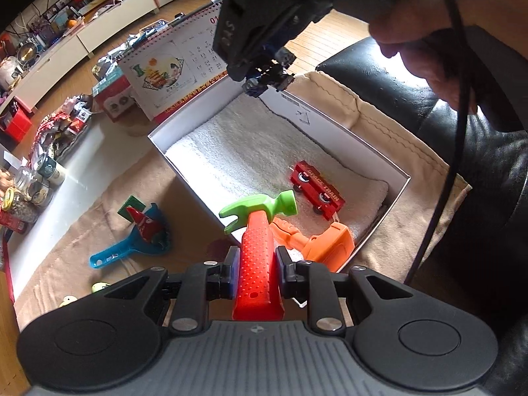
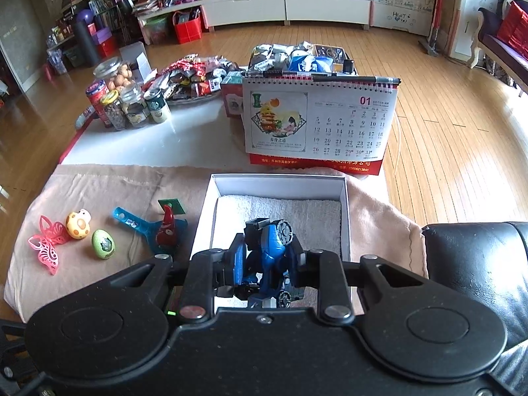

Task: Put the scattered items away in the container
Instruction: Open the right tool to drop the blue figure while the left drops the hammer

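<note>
My left gripper (image 1: pixel 256 260) is shut on the red handle of a toy hammer (image 1: pixel 255 231) with a green head, held over the near rim of the white box (image 1: pixel 184 171). The box is lined with a white towel and holds a red toy train car (image 1: pixel 316 191) and an orange toy drill (image 1: pixel 325 242). My right gripper (image 2: pixel 269 259) is shut on a blue toy robot (image 2: pixel 272 247) above the box (image 2: pixel 345 217); it also shows in the left wrist view (image 1: pixel 267 76) over the box's far end.
On the tan cloth (image 2: pixel 99 184) left of the box lie a blue scoop (image 2: pixel 138 226) with a red figure (image 2: pixel 166 227), a green egg (image 2: pixel 103 243), a mushroom toy (image 2: pixel 78 224) and a pink butterfly (image 2: pixel 46 246). A desk calendar (image 2: pixel 316 125) stands behind the box. Jars (image 2: pixel 128 105) stand far left. A black leather seat (image 2: pixel 475 257) is at right.
</note>
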A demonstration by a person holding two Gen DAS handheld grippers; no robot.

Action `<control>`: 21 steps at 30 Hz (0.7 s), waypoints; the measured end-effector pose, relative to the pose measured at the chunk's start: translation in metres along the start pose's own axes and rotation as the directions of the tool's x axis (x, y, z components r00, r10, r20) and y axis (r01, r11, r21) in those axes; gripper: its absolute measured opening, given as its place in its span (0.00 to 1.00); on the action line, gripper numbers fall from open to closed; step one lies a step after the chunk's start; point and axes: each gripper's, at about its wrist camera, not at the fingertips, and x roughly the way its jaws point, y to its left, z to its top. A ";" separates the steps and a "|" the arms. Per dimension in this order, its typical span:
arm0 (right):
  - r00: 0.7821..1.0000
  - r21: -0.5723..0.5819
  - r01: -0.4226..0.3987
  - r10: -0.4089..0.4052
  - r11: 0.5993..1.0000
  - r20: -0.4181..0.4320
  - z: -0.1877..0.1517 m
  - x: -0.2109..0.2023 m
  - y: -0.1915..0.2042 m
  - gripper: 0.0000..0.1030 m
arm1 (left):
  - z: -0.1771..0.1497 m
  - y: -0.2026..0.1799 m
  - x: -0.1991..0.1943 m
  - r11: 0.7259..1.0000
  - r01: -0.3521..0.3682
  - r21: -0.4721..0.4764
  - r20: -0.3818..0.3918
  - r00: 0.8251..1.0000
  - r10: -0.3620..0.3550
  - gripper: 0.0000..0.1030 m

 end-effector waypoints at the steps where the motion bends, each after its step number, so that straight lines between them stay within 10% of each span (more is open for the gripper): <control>1: 1.000 -0.004 0.001 -0.001 1.000 -0.005 0.001 0.002 0.000 0.26 | 0.001 0.000 0.002 1.000 0.001 -0.001 -0.002 1.000 -0.001 0.22; 21: 0.997 -0.045 0.024 -0.028 0.999 -0.075 0.017 0.024 -0.003 0.26 | 0.031 0.011 0.034 0.994 0.065 -0.086 -0.011 0.998 -0.066 0.22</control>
